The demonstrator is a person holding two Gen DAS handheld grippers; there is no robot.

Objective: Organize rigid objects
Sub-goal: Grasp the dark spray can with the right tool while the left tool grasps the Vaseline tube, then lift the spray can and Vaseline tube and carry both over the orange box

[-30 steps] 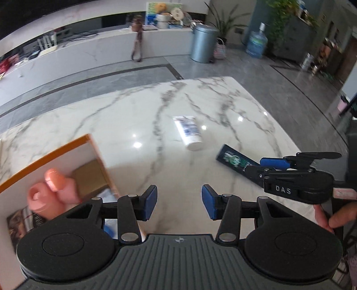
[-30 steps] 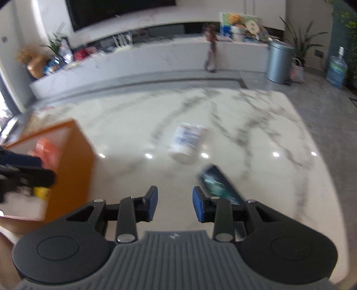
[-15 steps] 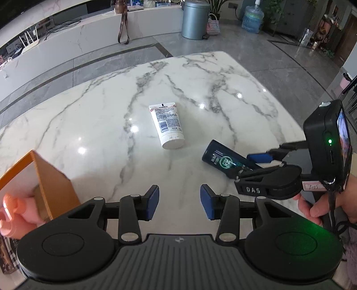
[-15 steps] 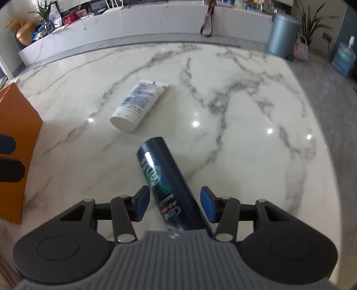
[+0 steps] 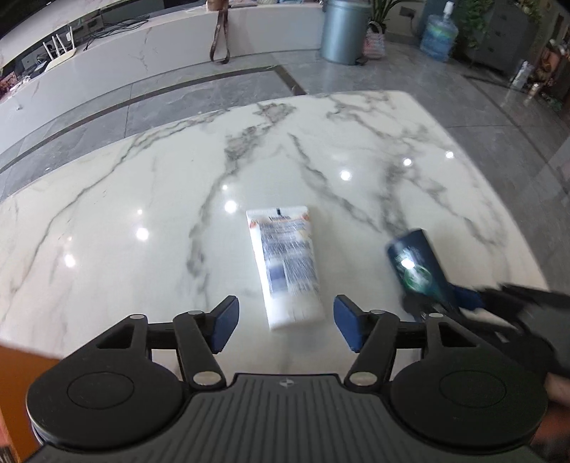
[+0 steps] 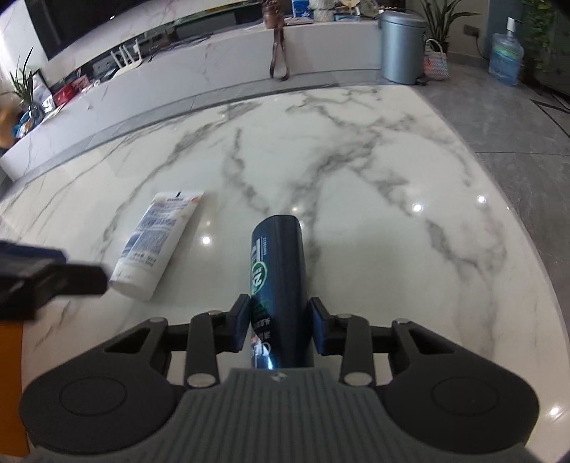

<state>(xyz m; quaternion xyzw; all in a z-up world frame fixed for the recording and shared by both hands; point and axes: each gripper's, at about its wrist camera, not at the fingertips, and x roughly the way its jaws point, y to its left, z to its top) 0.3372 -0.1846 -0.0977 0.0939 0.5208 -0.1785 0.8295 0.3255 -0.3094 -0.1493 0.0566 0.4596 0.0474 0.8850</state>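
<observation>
A white tube (image 5: 286, 265) lies flat on the marble table (image 5: 142, 185), cap end toward me. My left gripper (image 5: 286, 324) is open, its pads on either side of the cap end, just short of it. My right gripper (image 6: 279, 329) is shut on a dark blue tube (image 6: 279, 270), which points away along the fingers. In the left wrist view the blue tube (image 5: 418, 267) shows at the right with the right gripper (image 5: 459, 302) on it. The white tube (image 6: 158, 238) lies left of the blue one in the right wrist view.
An orange box (image 5: 25, 370) stands at the near left table edge, also at the left in the right wrist view (image 6: 12, 384). The table's right edge (image 5: 498, 199) drops to a grey floor. A white counter (image 5: 160, 64) and a metal bin (image 5: 343, 30) stand beyond.
My right gripper has closed on the dark blue tube. My left gripper has moved right from the orange box to the white tube's cap end.
</observation>
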